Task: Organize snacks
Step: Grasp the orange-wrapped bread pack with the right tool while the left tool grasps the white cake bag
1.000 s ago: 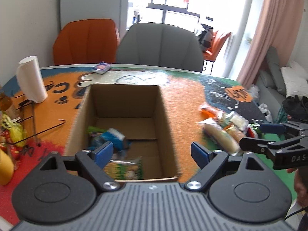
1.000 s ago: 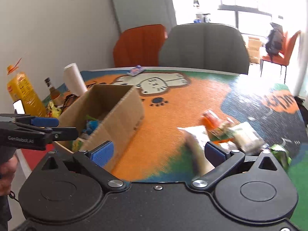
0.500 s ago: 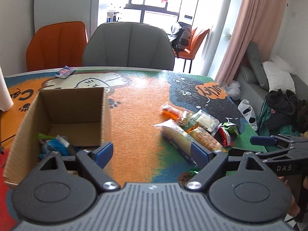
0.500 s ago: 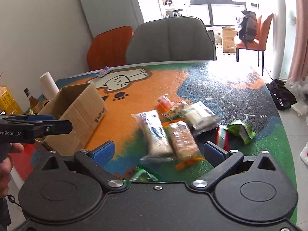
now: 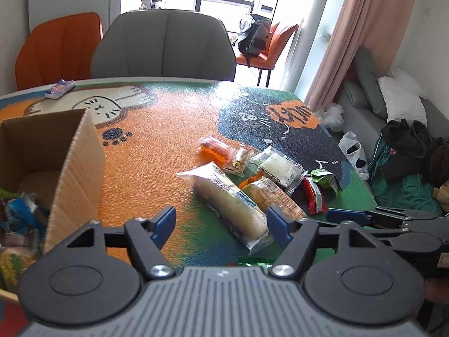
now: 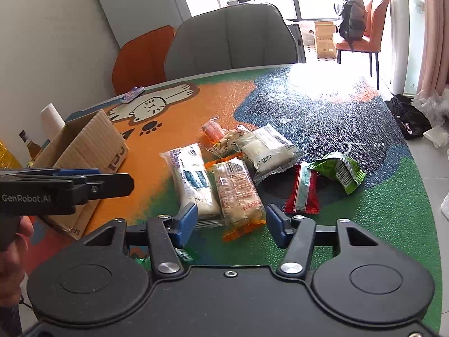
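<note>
Left wrist view: seven snack packets (image 5: pixel 224 193) lay on the desk (image 5: pixel 157 151) beside one cardboard box (image 5: pixel 75 174), perhaps holding more. The left gripper (image 5: pixel 220 223) had just been closing, jaws half-apart, gripping nothing.

Right wrist view: the right gripper (image 6: pixel 231 221) likewise narrowed, empty, above two long packets (image 6: pixel 216 188).

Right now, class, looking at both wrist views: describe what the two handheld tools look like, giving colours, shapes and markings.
Both are black, each with two angular fingers tipped with blue pads. The left tool has a ribbed grey housing and "GenRobot.AI" in white on its side. The right tool has a smooth black housing with two round discs.
</note>
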Motion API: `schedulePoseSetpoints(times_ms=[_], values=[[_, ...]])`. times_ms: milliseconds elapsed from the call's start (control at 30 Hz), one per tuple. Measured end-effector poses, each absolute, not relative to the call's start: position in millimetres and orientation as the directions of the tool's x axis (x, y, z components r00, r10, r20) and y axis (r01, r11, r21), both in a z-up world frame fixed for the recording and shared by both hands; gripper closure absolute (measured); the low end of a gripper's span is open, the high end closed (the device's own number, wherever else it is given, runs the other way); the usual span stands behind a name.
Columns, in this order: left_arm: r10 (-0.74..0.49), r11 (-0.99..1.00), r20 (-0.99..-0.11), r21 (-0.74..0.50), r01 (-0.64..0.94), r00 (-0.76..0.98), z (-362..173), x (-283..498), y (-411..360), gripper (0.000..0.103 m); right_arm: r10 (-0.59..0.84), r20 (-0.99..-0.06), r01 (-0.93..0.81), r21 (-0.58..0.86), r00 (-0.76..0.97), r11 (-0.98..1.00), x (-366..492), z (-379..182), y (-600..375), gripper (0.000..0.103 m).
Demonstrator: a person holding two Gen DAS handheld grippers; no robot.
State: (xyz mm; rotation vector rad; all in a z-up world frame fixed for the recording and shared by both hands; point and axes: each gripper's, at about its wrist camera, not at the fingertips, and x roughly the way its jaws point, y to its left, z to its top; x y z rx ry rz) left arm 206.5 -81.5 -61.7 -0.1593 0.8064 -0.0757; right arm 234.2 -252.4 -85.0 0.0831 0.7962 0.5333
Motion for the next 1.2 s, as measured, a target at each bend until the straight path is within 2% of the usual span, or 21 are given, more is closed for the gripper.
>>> schedulePoseSetpoints(times_ms=[133,300,633,867,900,933,1100,1200], values=[[-0.126,0.983,-0.734,-0.185,-0.018,0.668,-76,225,-85,0.044,0.480,-0.672,-0.420,0.266,0.565,0.867,246,-94,-249,0.051],[-0.135,0.979,-0.762,-0.201,-0.034,0.633,-93,247,-90,0.050,0.473,-0.687,-0.423,0.259,0.552,0.869,258,-103,-244,0.054],[-0.164,0.972,-0.790,-0.231,-0.039,0.590,-119,274,-101,0.050,0.474,-0.693,-0.458,0.228,0.543,0.859,264,-112,-237,0.060],[-0.128,0.982,-0.786,-0.188,-0.036,0.604,-122,278,-110,0.050,0.403,-0.707,-0.490,0.092,0.581,0.867,253,-113,-218,0.058],[-0.129,0.982,-0.784,-0.187,-0.033,0.607,-122,277,-109,0.053,0.398,-0.707,-0.483,0.091,0.585,0.871,252,-113,-219,0.066],[-0.135,0.981,-0.781,-0.190,-0.027,0.609,-122,276,-107,0.058,0.406,-0.708,-0.480,0.108,0.578,0.870,253,-112,-222,0.070],[-0.150,0.978,-0.780,-0.208,-0.025,0.607,-119,266,-98,0.072,0.426,-0.702,-0.467,0.149,0.570,0.871,247,-109,-230,0.071],[-0.159,0.977,-0.779,-0.213,-0.017,0.607,-115,259,-95,0.076,0.432,-0.689,-0.448,0.172,0.583,0.878,243,-105,-234,0.071]])
